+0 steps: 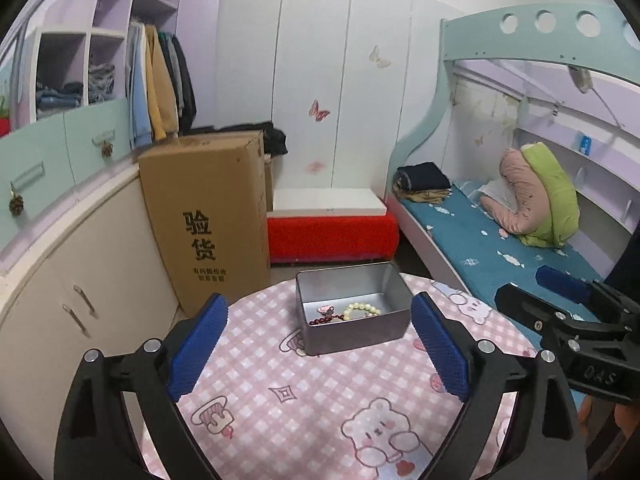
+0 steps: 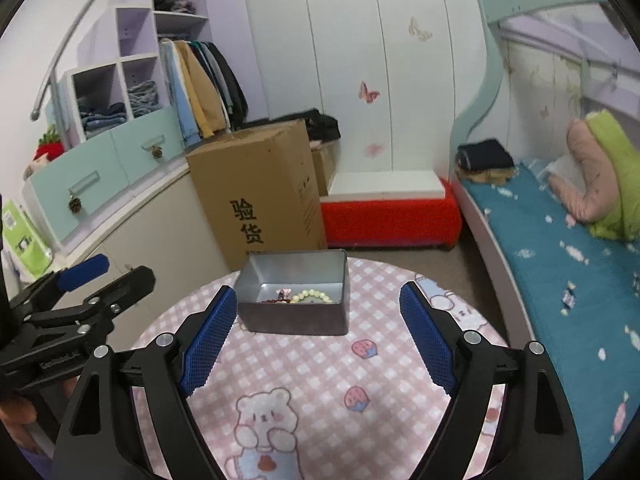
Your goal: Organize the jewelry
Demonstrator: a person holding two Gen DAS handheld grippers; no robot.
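Along the left wall stood a cream cabinet [image 1: 80, 280] with mint drawers [image 1: 60, 156] above it, and beside that a tall cardboard box [image 1: 208, 216] printed with black characters. Hanging clothes [image 1: 160, 84] showed behind the box.

The left gripper [image 1: 318, 350] hovered over the near part of the round table [image 1: 280, 400], which wore a pink checked cloth with bear prints. Its jaws stood wide apart, holding nothing, the blue pads [image 1: 198, 346] well clear of everything.

At the table's far edge sat an open grey metal tin [image 1: 356, 328]. Inside it, against the near wall, lay a dark red bead bracelet [image 1: 326, 319] with a small pink charm [image 1: 325, 309], and just to its right a pale cream bead bracelet [image 1: 362, 310]; the two appeared to touch where they met. In the right wrist view the same tin [image 2: 294, 318] sat just beyond the fingertips, the cream bracelet [image 2: 312, 295] and red beads [image 2: 276, 300] visible within.

The right gripper [image 2: 318, 338] also hung over the table with its jaws spread wide and empty. Its left pad [image 2: 210, 338] was close to the tin's near left corner, though I could not tell whether it touched.

Beyond the table was a red bench [image 1: 332, 236] with a white top, and at the right a bunk bed [image 1: 500, 248] with a blue sheet, folded dark clothes [image 1: 424, 182] and a pink-and-green cushion [image 1: 536, 196].
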